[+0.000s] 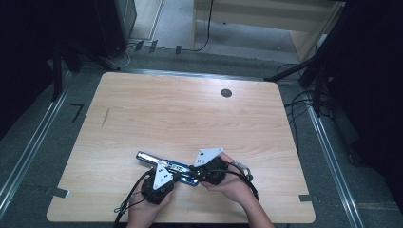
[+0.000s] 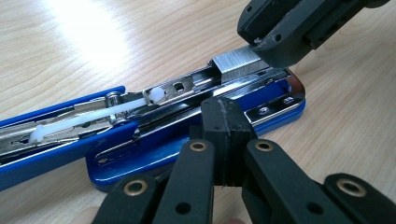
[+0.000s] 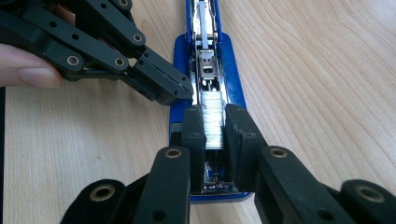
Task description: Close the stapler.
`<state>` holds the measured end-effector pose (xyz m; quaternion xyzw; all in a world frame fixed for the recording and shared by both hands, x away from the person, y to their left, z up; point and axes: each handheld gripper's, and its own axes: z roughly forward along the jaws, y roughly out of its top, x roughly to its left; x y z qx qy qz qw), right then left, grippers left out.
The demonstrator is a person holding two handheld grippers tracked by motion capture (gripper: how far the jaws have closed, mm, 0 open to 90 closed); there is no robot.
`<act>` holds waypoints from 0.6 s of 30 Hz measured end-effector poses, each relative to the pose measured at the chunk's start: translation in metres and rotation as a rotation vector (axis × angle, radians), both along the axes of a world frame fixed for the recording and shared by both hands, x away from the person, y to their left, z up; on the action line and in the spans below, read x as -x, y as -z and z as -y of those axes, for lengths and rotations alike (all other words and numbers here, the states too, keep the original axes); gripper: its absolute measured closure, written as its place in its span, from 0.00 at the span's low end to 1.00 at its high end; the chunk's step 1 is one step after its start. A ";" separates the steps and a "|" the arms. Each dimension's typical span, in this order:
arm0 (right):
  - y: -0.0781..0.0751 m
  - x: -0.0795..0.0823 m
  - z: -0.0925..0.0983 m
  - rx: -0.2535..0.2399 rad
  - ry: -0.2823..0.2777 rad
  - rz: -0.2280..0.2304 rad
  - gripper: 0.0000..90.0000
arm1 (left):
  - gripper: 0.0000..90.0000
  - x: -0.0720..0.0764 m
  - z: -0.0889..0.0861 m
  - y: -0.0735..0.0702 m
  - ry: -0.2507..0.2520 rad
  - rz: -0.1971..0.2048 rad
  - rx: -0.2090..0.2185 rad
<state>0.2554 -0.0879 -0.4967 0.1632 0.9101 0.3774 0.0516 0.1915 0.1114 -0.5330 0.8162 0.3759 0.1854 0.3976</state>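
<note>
A blue stapler [image 1: 157,161] lies swung open on the wooden table [image 1: 190,109], near its front edge. Its metal magazine [image 2: 187,86] faces up, with a white pusher rod inside. My right gripper [image 3: 215,123] is shut on a silver strip of staples [image 3: 214,112] and holds it over the front end of the magazine, above the blue base [image 3: 235,88]. My left gripper [image 2: 227,116] is shut with nothing between its pads. Its tips rest against the side of the stapler's base [image 2: 154,156]. In the high view the left gripper [image 1: 177,176] and the right gripper [image 1: 194,170] meet at the stapler's right end.
A dark round hole [image 1: 226,93] sits near the table's far edge. Cables [image 1: 304,102] trail over the floor at the right, and metal rails [image 1: 28,147] run along both sides. A wooden cabinet [image 1: 266,19] stands beyond the table.
</note>
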 end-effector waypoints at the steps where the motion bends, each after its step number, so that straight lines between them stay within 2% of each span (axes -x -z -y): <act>1: 0.000 0.000 0.000 0.001 -0.001 0.000 0.89 | 1.00 0.000 0.000 0.000 -0.001 0.000 0.000; 9: -0.001 -0.001 -0.002 0.014 -0.007 0.007 0.89 | 1.00 0.000 0.000 0.000 0.000 0.000 0.000; 18: -0.002 -0.002 -0.002 0.022 -0.007 -0.008 0.89 | 1.00 0.000 0.000 0.000 -0.001 0.001 -0.001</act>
